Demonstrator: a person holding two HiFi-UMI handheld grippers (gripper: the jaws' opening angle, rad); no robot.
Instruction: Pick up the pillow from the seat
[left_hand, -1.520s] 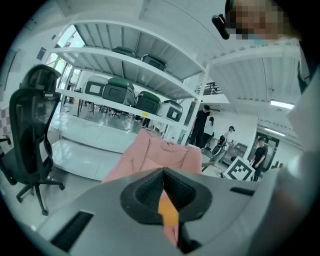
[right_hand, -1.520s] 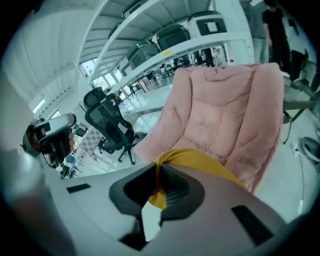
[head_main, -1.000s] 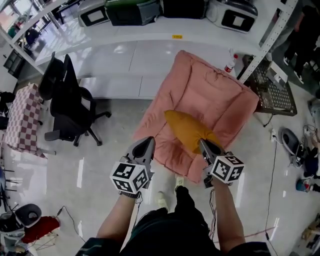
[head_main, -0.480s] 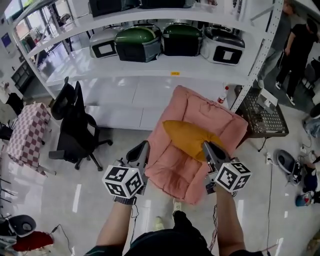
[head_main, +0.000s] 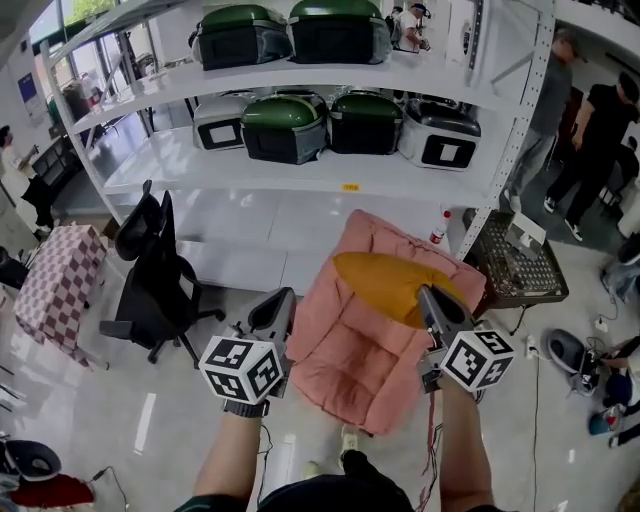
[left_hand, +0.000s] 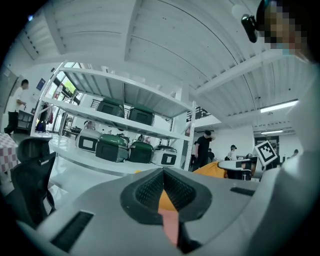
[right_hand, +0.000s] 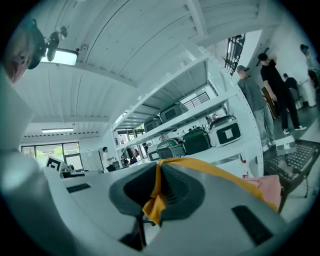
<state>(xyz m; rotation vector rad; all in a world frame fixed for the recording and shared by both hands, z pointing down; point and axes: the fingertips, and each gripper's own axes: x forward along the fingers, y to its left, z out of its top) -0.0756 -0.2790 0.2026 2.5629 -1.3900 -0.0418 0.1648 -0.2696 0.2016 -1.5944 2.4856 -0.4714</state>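
A yellow pillow (head_main: 385, 282) hangs in the air over the pink cushioned seat (head_main: 345, 365), lifted clear of it. My right gripper (head_main: 431, 294) is shut on the pillow's near right corner. In the right gripper view the yellow fabric (right_hand: 154, 202) is pinched between the jaws of that gripper (right_hand: 157, 186) and trails off to the right. My left gripper (head_main: 284, 300) is held level with it, to the left of the seat, shut and holding nothing. The left gripper view shows this gripper (left_hand: 164, 189) with its jaws together and the pillow (left_hand: 210, 170) off to the right.
A black office chair (head_main: 150, 272) and a checkered stool (head_main: 52, 280) stand to the left. White shelving (head_main: 300, 175) with green and black cases runs behind the seat. A spray bottle (head_main: 437, 229) and a wire rack (head_main: 522, 265) are at the right, with people (head_main: 590, 125) beyond.
The right gripper has raised the pillow from the seat's middle up toward its back. Both grippers have risen, and the view has tilted up to show more shelving.
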